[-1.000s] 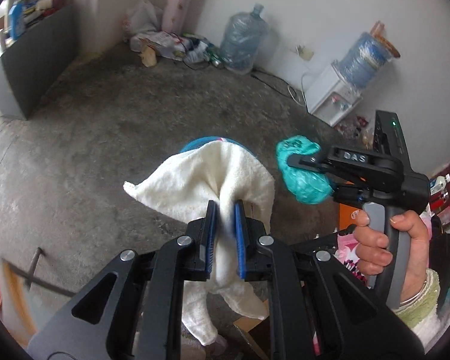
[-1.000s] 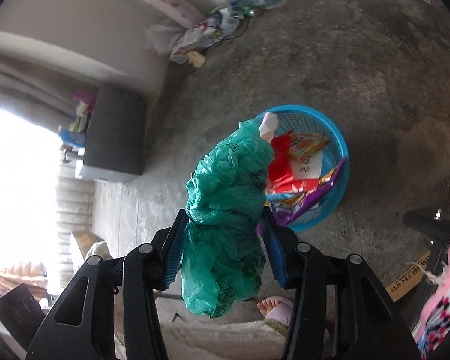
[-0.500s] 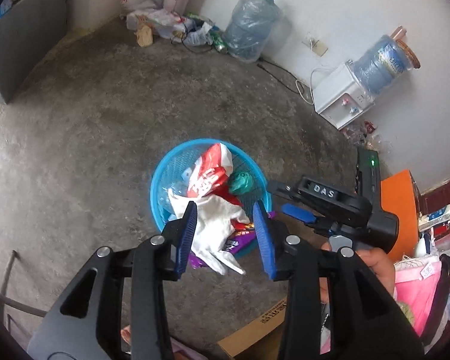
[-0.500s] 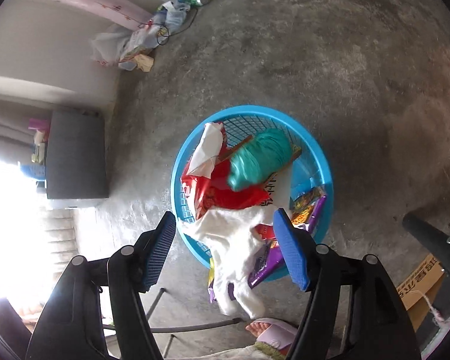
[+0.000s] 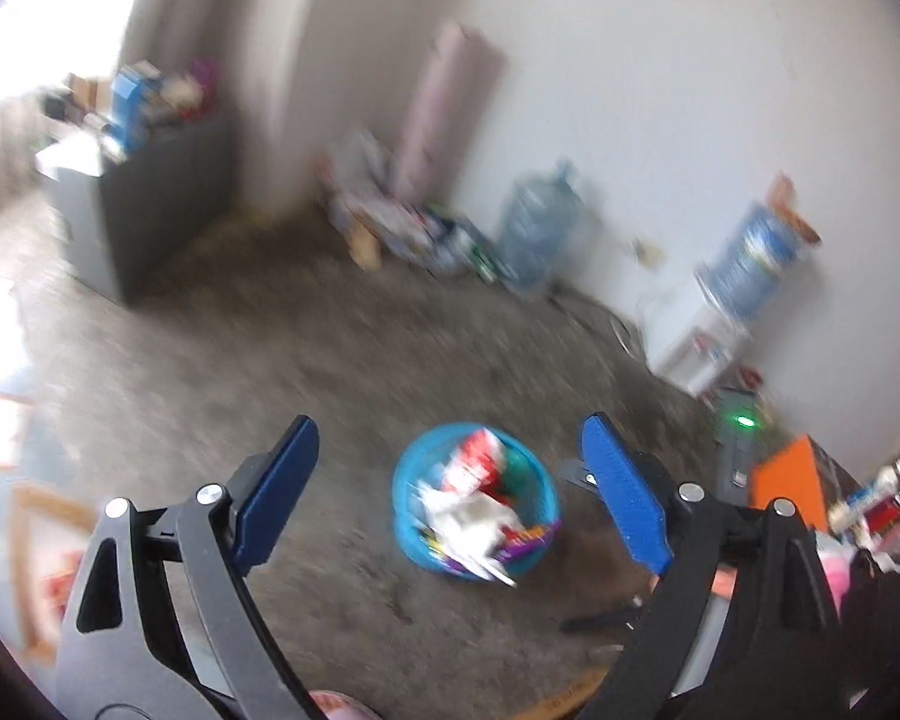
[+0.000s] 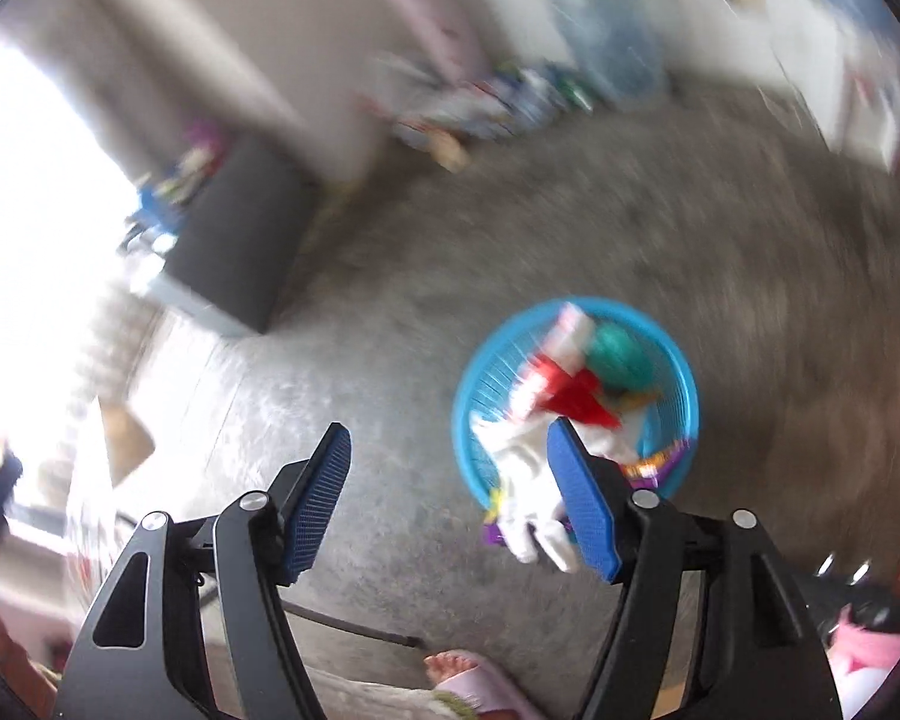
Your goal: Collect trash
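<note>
Your blue basket [image 5: 407, 517] sits on the grey concrete floor [image 5: 270, 372], well below both of your grippers, and it is full. A white cloth [image 6: 525, 480] lies on top and hangs over the near rim, a balled green bag [image 6: 618, 354] rests toward the far side, and a red wrapper [image 6: 570, 390] lies between them, with a purple wrapper [image 5: 525, 540] poking out at the edge. Both views are blurred, so finer detail in the pile cannot be made out.

Your left gripper [image 5: 450, 501] has its jaws spread very wide and opening; nothing is between them, and the basket only shows through the gap, far beneath. Your right gripper [image 6: 450, 501] also stands wide with its jaws opening, and it grips nothing; the basket sits behind its right-hand finger [image 6: 582, 504].

Farther out, a dark grey cabinet [image 5: 150, 204] stands to the left. Against the white wall are a pile of litter [image 5: 402, 228], a big water bottle [image 5: 534, 234] and a water dispenser [image 5: 702, 342]. Your foot [image 6: 456, 669] shows at the bottom edge of the right view.
</note>
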A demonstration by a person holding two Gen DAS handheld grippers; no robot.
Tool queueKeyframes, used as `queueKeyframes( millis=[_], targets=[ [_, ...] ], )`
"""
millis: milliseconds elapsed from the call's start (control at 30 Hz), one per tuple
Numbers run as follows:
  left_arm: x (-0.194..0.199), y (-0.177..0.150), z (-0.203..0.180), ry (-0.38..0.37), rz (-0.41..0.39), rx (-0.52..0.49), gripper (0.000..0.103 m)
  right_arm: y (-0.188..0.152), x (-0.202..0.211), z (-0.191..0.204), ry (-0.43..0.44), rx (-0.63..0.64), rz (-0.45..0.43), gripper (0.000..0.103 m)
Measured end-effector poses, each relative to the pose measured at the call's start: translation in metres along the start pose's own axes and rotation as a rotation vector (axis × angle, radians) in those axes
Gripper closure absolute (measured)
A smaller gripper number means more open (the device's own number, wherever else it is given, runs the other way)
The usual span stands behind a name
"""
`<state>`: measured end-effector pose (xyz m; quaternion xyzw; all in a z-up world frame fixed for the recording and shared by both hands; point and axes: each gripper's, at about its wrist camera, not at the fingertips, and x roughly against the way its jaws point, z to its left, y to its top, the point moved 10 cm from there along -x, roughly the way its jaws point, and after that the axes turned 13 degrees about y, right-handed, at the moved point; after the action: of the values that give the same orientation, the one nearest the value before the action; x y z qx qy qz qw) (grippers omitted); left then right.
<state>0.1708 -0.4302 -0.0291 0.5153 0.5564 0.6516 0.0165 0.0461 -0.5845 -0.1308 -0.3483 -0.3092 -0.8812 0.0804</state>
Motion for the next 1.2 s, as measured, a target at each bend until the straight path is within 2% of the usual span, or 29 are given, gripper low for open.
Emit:
queueKeyframes(
  millis=[33,133,233,333,467,500,567,633,833,933,1100,1200],
  targets=[
    [0.018,0.001,0.013,0.047,-0.034,0.018,0.011,0.001,0.011,0.022,0.012,0.065,-0.023,0.026],
    [0.069,-0.002,0.049,0.179,-0.121,0.062,0.009,-0.005,0.043,0.081,0.053,0.244,-0.09,0.015],
    [0.109,-0.019,0.083,0.316,-0.143,0.105,0.009,-0.021,0.075,0.135,0.092,0.403,-0.159,0.006],
    [0.141,-0.05,0.12,0.484,-0.107,0.173,0.009,-0.043,0.098,0.179,0.135,0.523,-0.209,0.006],
    [0.185,-0.096,0.163,0.705,-0.116,0.252,0.009,-0.073,0.111,0.227,0.198,0.617,-0.195,0.006],
    [0.193,-0.104,0.172,0.739,-0.117,0.275,0.009,-0.082,0.113,0.238,0.208,0.642,-0.193,0.006],
    [0.208,-0.122,0.187,0.775,-0.098,0.335,0.009,-0.096,0.114,0.259,0.226,0.698,-0.187,0.006],
    [0.217,-0.144,0.198,0.805,-0.062,0.394,0.009,-0.11,0.114,0.273,0.209,0.744,-0.163,0.006],
    [0.211,-0.207,0.22,0.867,0.103,0.506,0.009,-0.169,0.096,0.277,0.164,0.774,0.017,0.006],
    [0.207,-0.228,0.213,0.852,0.173,0.492,0.009,-0.188,0.087,0.26,0.103,0.765,0.082,0.006],
    [0.198,-0.225,0.202,0.831,0.201,0.434,0.009,-0.194,0.074,0.223,-0.043,0.78,0.142,0.006],
    [0.193,-0.225,0.197,0.818,0.217,0.41,0.009,-0.19,0.072,0.208,-0.091,0.75,0.15,0.006]
  ],
)
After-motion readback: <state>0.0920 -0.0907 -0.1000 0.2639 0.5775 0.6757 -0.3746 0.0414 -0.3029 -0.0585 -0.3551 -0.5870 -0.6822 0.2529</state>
